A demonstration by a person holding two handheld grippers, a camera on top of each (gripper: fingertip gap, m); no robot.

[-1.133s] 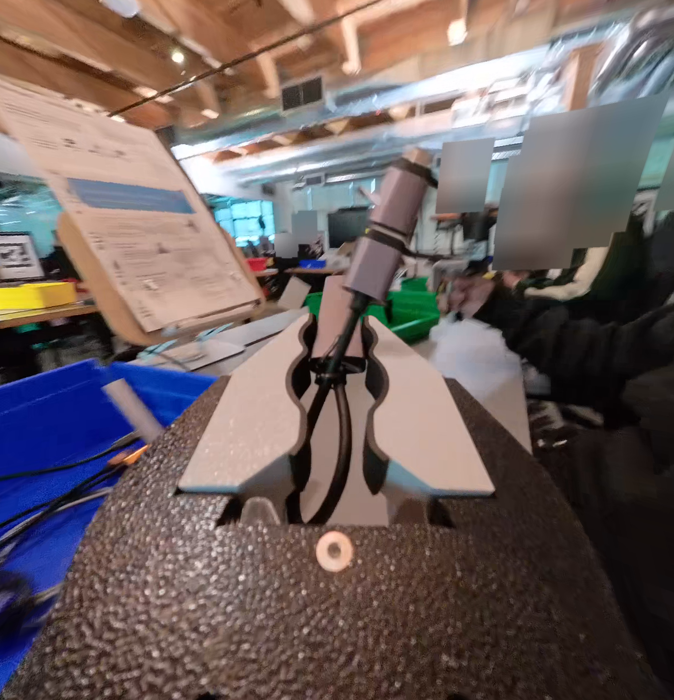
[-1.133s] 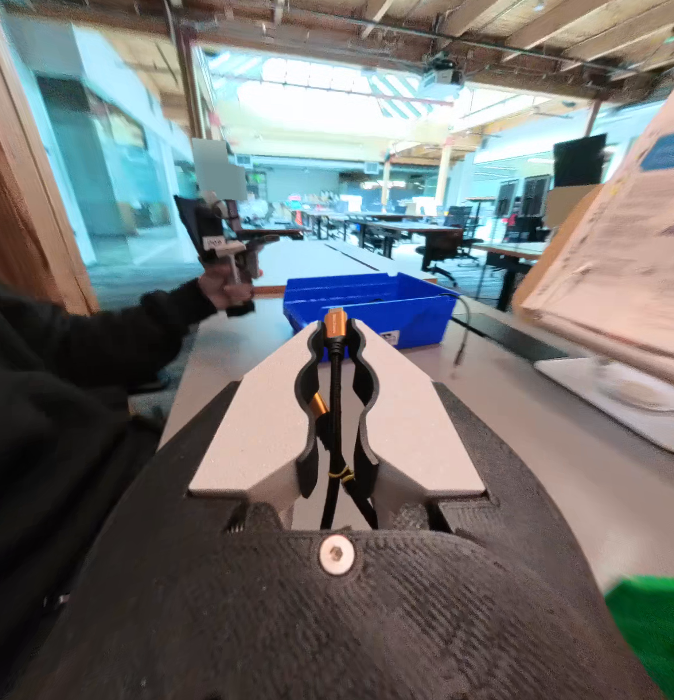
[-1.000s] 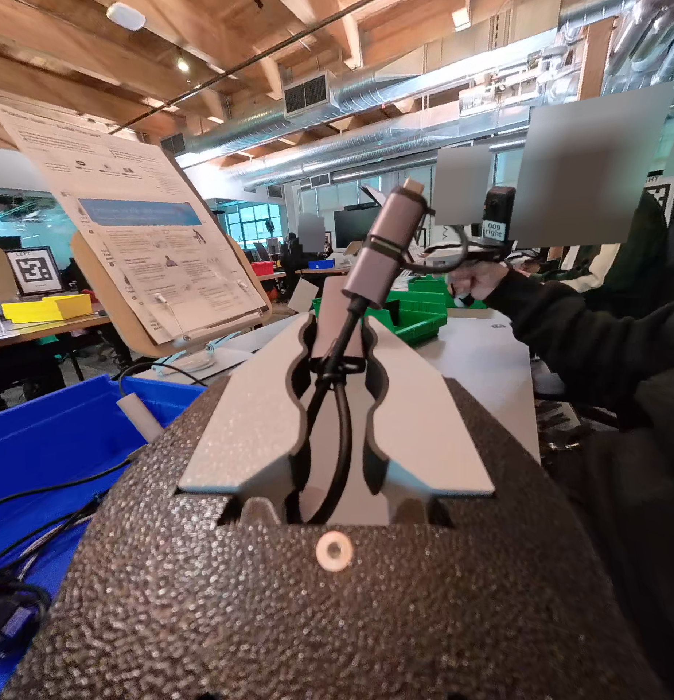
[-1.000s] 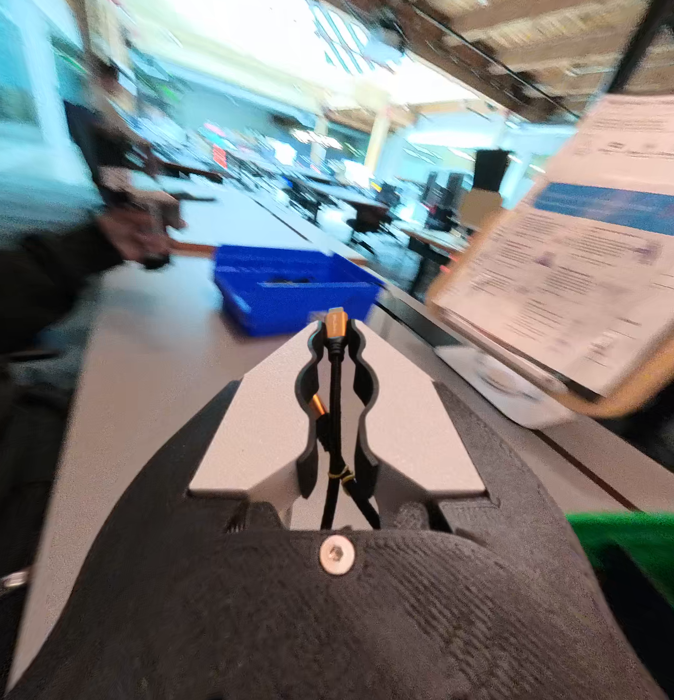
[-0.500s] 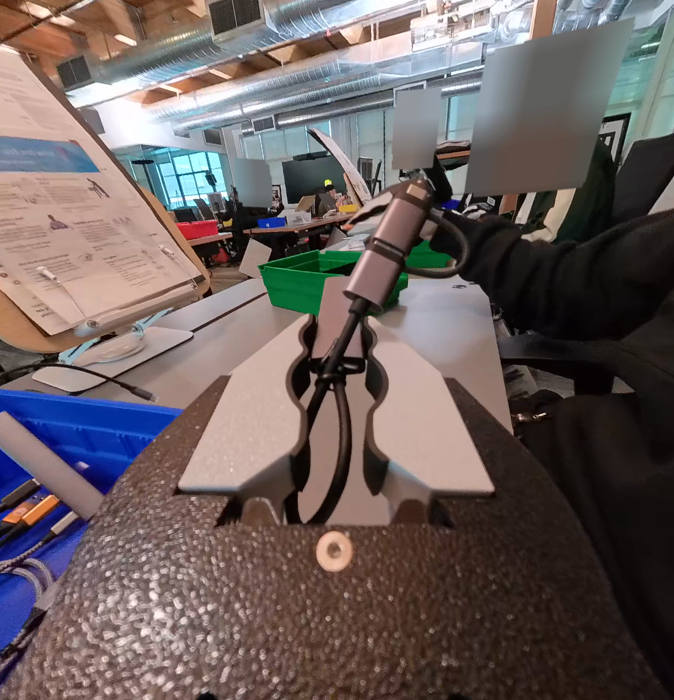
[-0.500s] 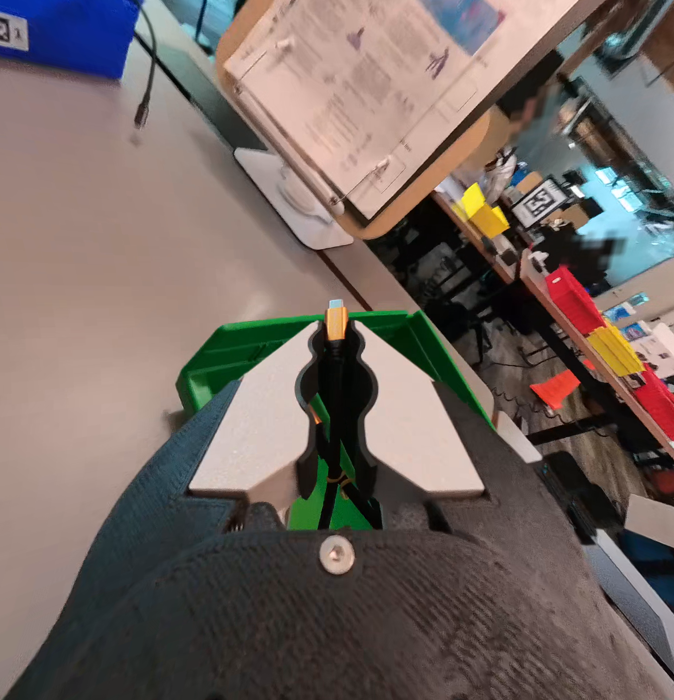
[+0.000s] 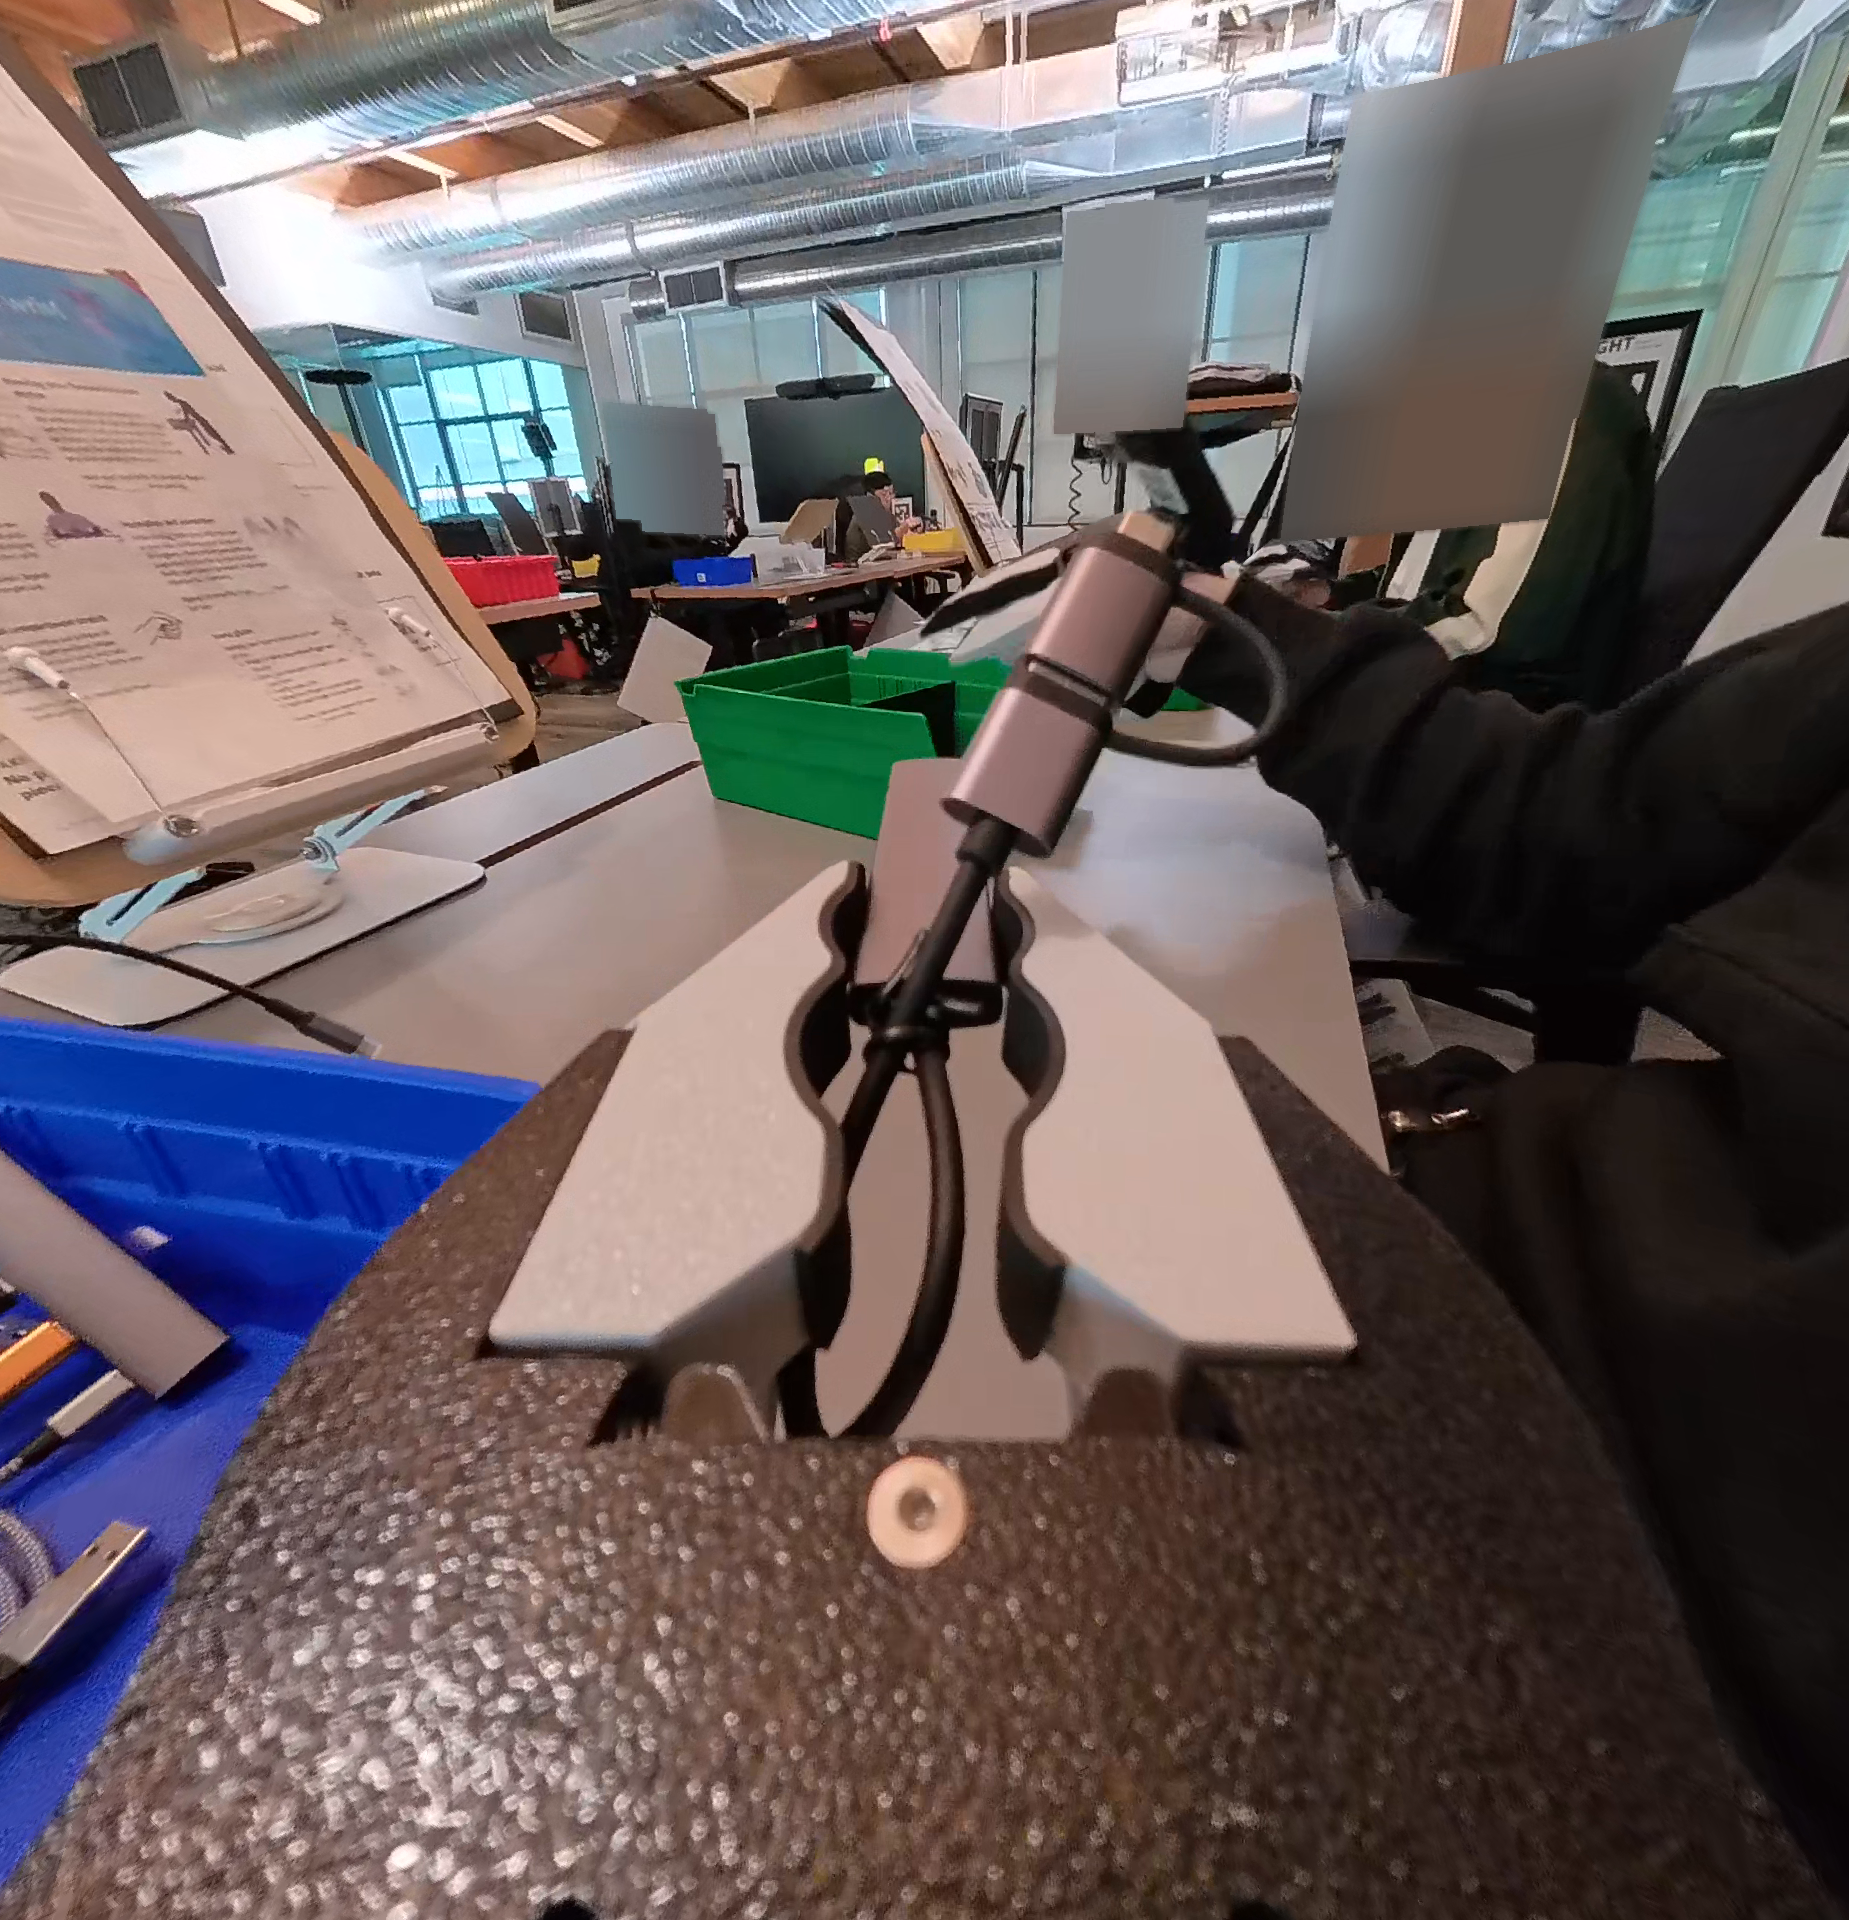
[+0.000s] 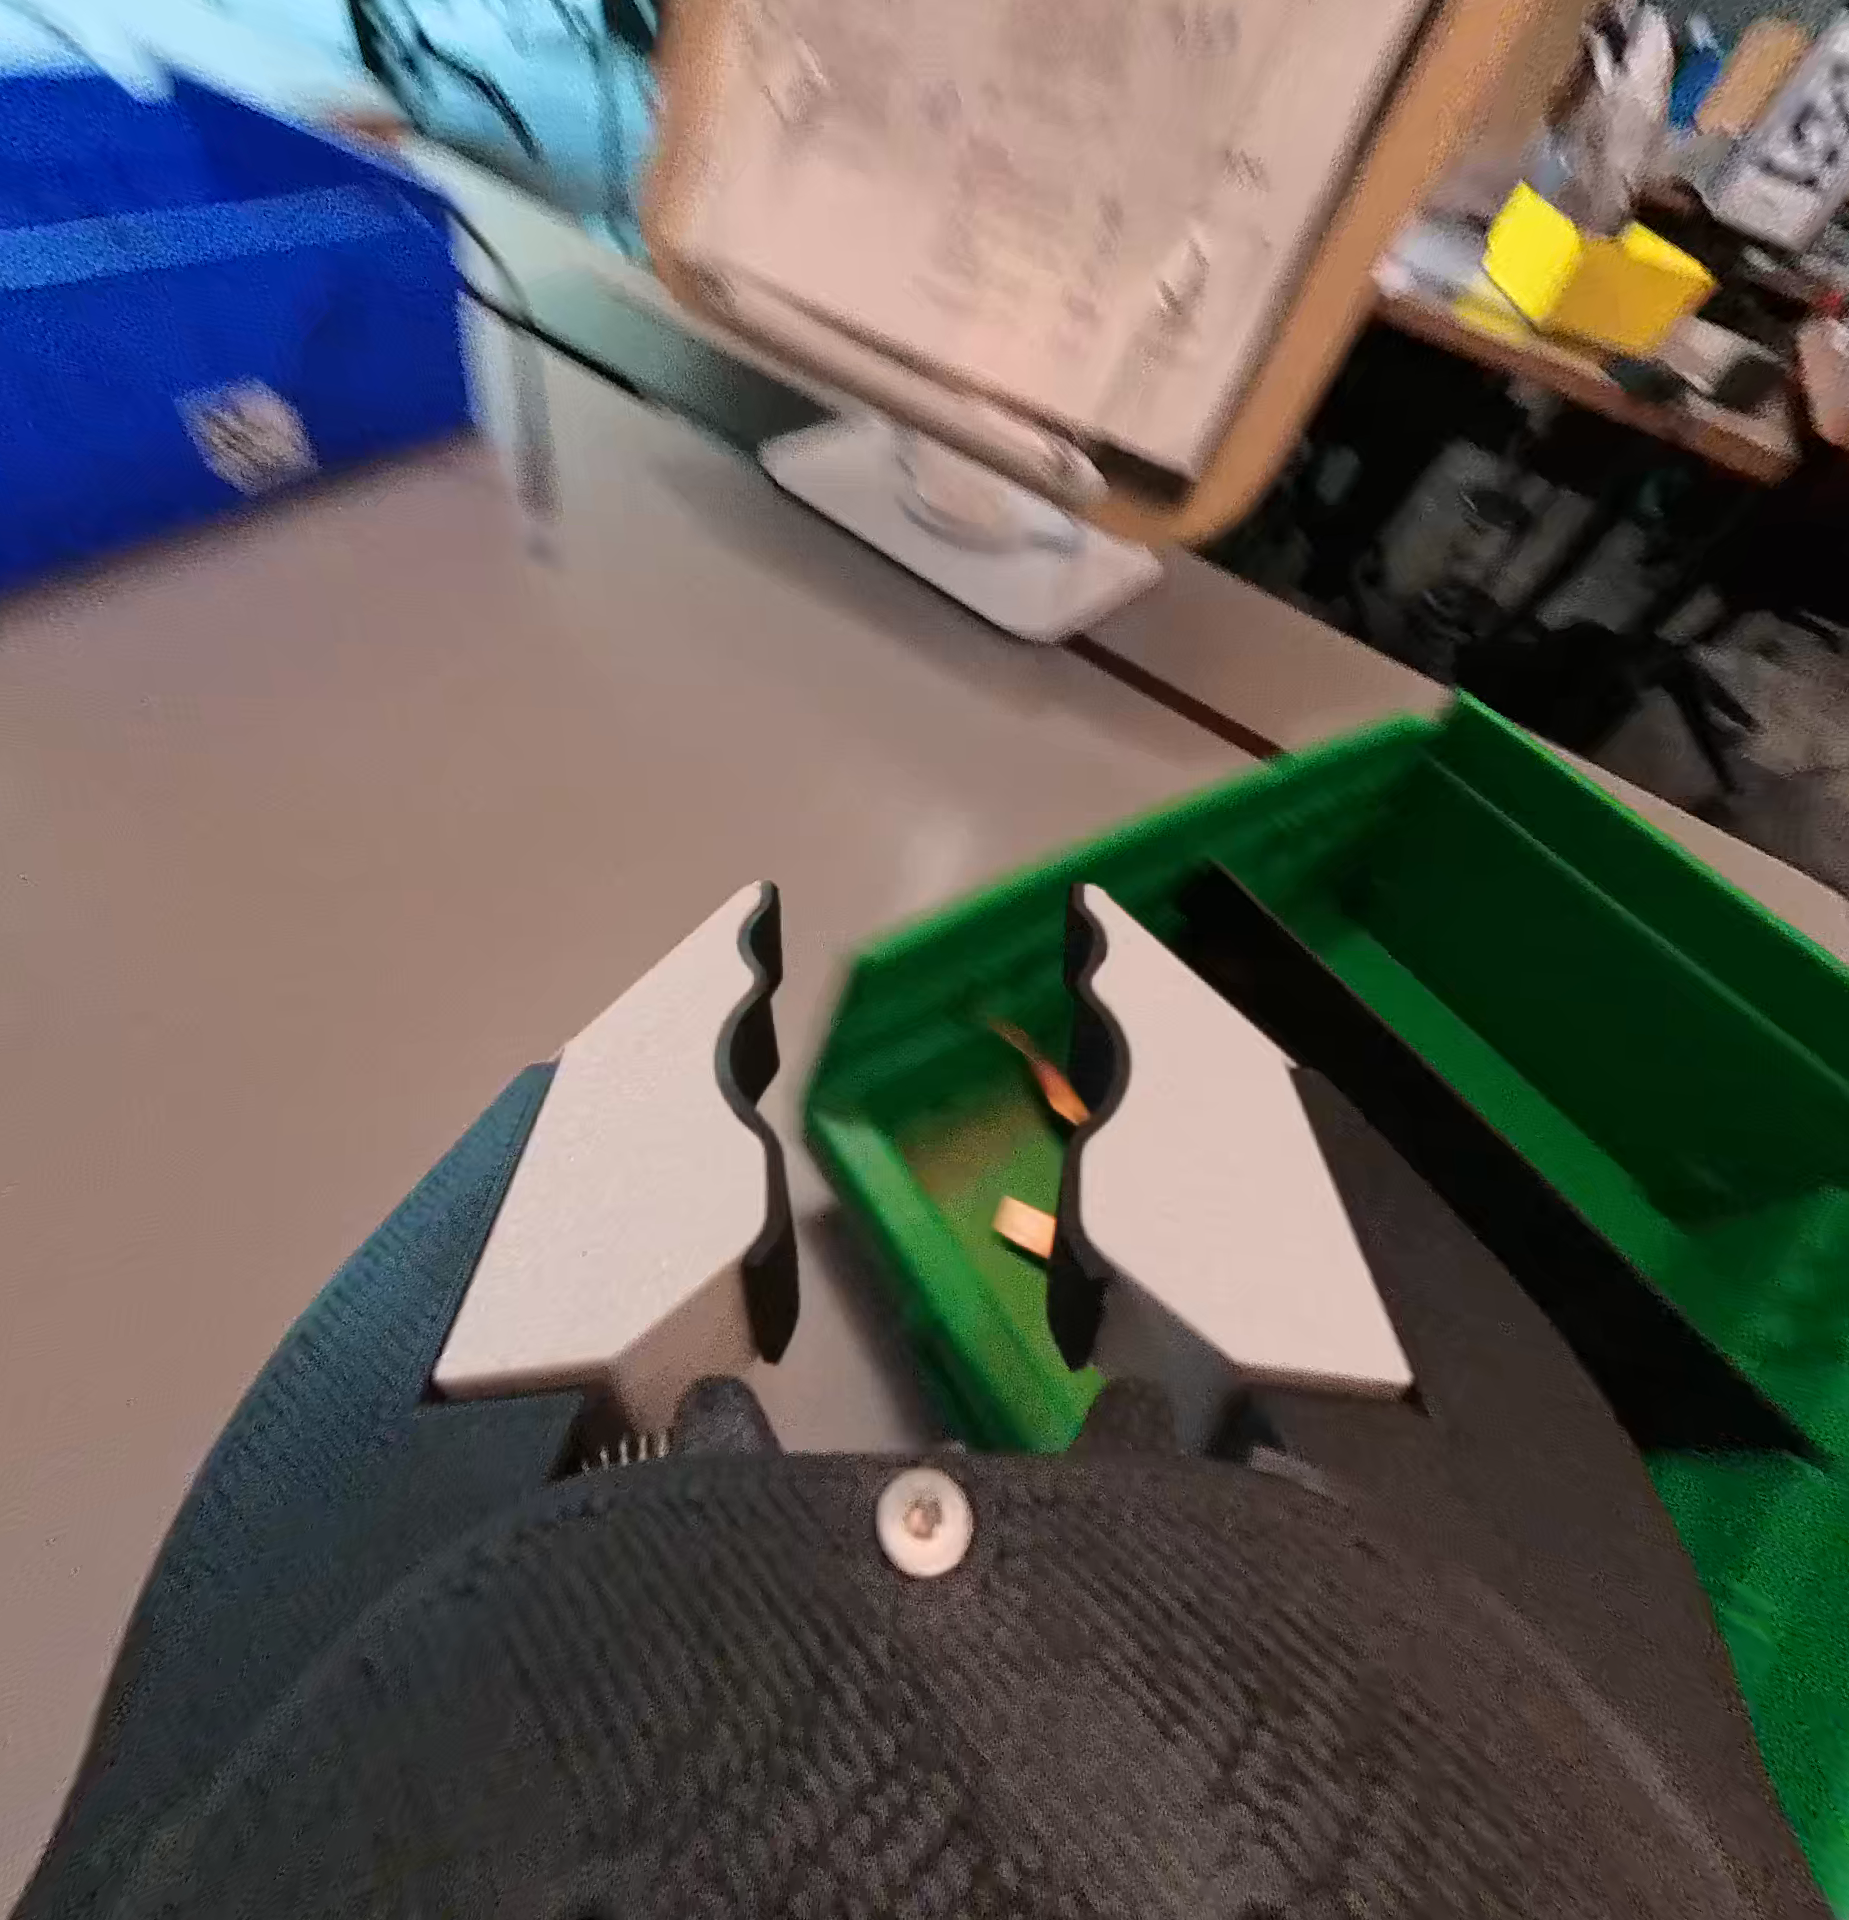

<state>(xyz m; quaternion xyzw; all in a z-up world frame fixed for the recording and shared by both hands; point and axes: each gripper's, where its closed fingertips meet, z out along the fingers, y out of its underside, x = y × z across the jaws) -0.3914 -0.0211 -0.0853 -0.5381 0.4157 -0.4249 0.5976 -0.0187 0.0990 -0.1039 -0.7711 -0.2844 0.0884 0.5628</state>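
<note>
Your left gripper (image 7: 925,914) is clenched on a grey adapter (image 7: 1060,691) with a looped black cable (image 7: 925,1174), held up over the table (image 7: 546,956), the blue bin (image 7: 234,1153) near left. Your right gripper (image 8: 925,935) is released, jaws apart and empty, over the near end of the green bin (image 8: 1522,935). An orange-tipped cable (image 8: 1039,1081) lies inside that compartment, so that drop looks done. The adapter is not yet placed.
</note>
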